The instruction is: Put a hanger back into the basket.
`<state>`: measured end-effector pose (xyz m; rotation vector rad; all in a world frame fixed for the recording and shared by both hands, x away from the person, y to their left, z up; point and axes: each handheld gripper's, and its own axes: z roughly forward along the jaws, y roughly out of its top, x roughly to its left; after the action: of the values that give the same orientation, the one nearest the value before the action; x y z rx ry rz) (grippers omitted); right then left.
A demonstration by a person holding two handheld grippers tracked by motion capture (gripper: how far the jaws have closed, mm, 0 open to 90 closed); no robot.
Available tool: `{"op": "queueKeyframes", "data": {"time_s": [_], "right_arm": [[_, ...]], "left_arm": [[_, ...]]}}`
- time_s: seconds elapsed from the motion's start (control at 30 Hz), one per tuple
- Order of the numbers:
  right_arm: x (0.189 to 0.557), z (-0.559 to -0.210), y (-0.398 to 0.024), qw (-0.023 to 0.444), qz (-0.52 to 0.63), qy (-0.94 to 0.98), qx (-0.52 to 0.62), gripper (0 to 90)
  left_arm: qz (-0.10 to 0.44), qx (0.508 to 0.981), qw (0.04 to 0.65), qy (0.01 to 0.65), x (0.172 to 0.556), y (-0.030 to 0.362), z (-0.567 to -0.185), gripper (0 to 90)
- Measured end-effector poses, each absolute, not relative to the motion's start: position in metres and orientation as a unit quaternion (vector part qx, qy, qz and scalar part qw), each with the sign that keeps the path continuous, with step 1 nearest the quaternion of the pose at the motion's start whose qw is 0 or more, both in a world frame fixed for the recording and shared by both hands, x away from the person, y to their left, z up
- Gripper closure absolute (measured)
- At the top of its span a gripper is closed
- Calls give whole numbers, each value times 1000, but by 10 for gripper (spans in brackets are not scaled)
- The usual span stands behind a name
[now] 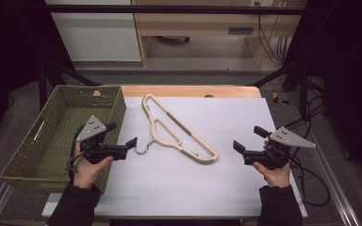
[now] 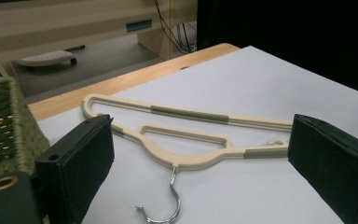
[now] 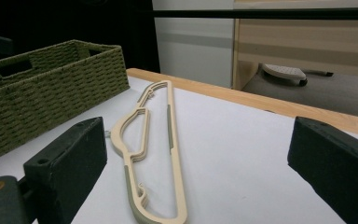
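On the far left the woven basket [image 1: 42, 141] is sitting at the table's edge, and I am holding my left gripper [image 1: 121, 136] just beside its near wall, jaws spread wide with nothing between them. They are pointing at the metal hook [image 1: 143, 149] of the hanger [image 1: 179, 129], which is lying flat and diagonal on the white sheet [image 1: 193, 183], in the middle between both of my grippers. Over on the right, my right gripper [image 1: 249, 140] is hovering with its jaws just as wide, apart from the hanger's lower end. I am judging the risk as this: the hanger is thin and flat, so a shallow pinch could slide it across the sheet, or my left jaw could catch the basket.
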<state>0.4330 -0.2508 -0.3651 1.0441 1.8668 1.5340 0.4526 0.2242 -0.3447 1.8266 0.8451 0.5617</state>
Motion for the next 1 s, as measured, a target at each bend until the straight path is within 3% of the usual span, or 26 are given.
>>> {"op": "queueKeyframes", "data": {"time_s": [0.4,1.0], "right_arm": [[435,-368,-246,246,556,697,380,48],[437,-370,-243,242,554,701,377,50]], "left_arm": [[207,787,457,359,487,191,-371,101],[198,802,414,381,517,176,-406,190]]}}
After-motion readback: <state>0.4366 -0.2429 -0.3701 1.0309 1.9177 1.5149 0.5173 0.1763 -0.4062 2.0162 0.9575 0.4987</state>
